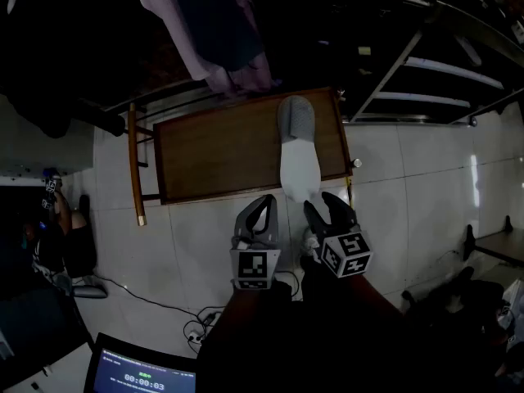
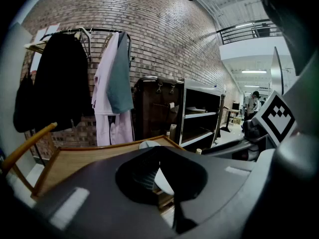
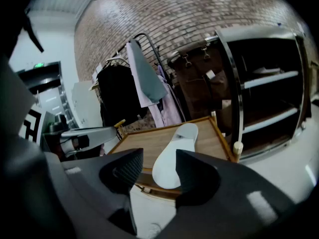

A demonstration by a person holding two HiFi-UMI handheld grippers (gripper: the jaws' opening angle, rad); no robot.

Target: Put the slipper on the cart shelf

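A white slipper (image 1: pixel 298 158) with a grey toe lies lengthwise on the wooden cart shelf (image 1: pixel 221 150), its heel overhanging the near edge. My right gripper (image 1: pixel 322 204) hovers just short of that heel with its jaws open. In the right gripper view the slipper (image 3: pixel 175 153) shows in the gap of the right gripper (image 3: pixel 159 159), untouched by either jaw. My left gripper (image 1: pixel 264 201) hangs to the left of the heel, its fingers meeting at the tips with nothing held. In the left gripper view the left gripper (image 2: pixel 159 151) frames a bit of the white heel (image 2: pixel 164 180).
A person's hand (image 1: pixel 239 79) rests at the cart's far edge. The cart's wooden handle (image 1: pixel 133 162) stands at its left end. Behind are a clothes rack (image 2: pixel 75 83) and a black shelving unit (image 2: pixel 200 114). Cables (image 1: pixel 196 326) and a laptop (image 1: pixel 139 375) lie on the tiled floor.
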